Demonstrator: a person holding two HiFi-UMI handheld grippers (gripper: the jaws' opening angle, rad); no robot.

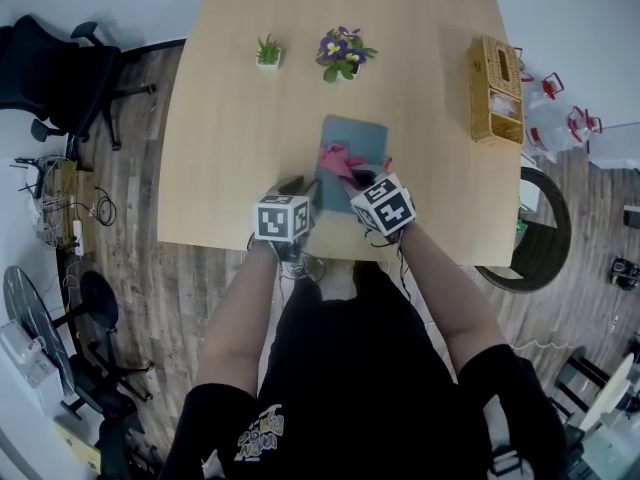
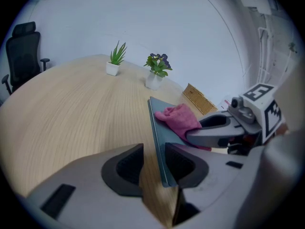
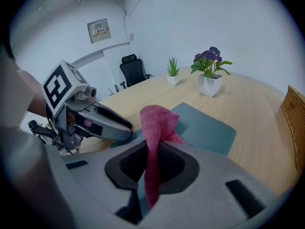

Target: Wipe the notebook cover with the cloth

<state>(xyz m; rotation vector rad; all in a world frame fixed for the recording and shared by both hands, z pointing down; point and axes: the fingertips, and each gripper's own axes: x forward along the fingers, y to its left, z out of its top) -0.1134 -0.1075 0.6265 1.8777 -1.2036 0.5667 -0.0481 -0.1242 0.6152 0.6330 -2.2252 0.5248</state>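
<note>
While the right claw (image 3: 152, 165) is pressed together on a pink cloth (image 3: 157, 120), the fabric stands up in a fold between its two pads and falls forward onto the notebook (image 3: 209, 128). In the head view this claw sits at the lower right part of the blue-grey cover, with the cloth (image 1: 338, 158) bunched on the cover just above it.

The left claw (image 2: 153, 162) is spread. It straddles the notebook's (image 2: 164, 132) near left edge, one jaw over bare wood and the other over the cover. A strip of table shows between the wood-side jaw and the edge, so nothing is pinched. Whether the other jaw touches the cover cannot be told. The two claws are close beside each other, both just below the centre of the head view.

The notebook (image 1: 355, 143) lies flat near the lower edge of the pale wooden table (image 1: 230, 148), around the middle of its width. Toward the top of the frame stand a small green plant (image 1: 268, 53) and a purple-flowered plant (image 1: 343, 54), each in a white pot and well apart from the notebook. A wicker basket (image 1: 495, 88) lies along the table's right edge. An office chair (image 1: 60, 68) stands on the floor at upper left.
</note>
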